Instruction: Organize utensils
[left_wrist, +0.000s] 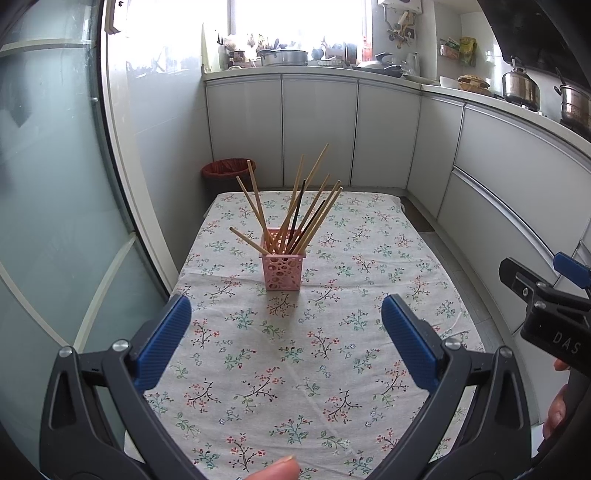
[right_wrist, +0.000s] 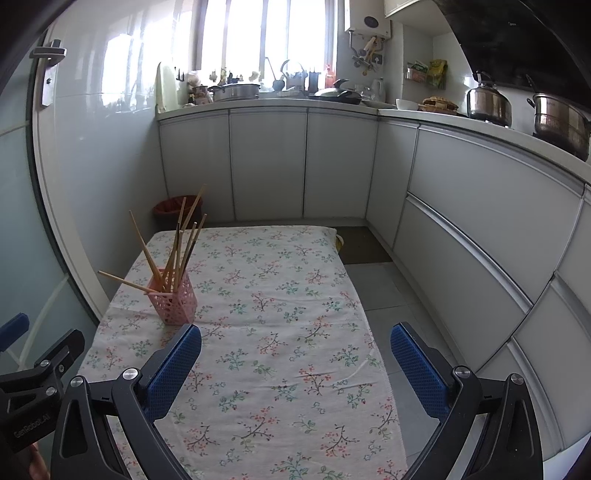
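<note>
Two hand-held grippers hover over the surface (left_wrist: 332, 369) with its floral cloth, both spread wide and holding nothing. The left hand-held gripper (left_wrist: 286, 343) points straight at the pink perforated plastic holder (left_wrist: 282, 271), well short of it. The right hand-held gripper (right_wrist: 295, 369) sits off to the holder's right, touching nothing. Wooden and dark chopsticks (left_wrist: 295, 214) stand fanned out in the holder, near the middle of the cloth.
</note>
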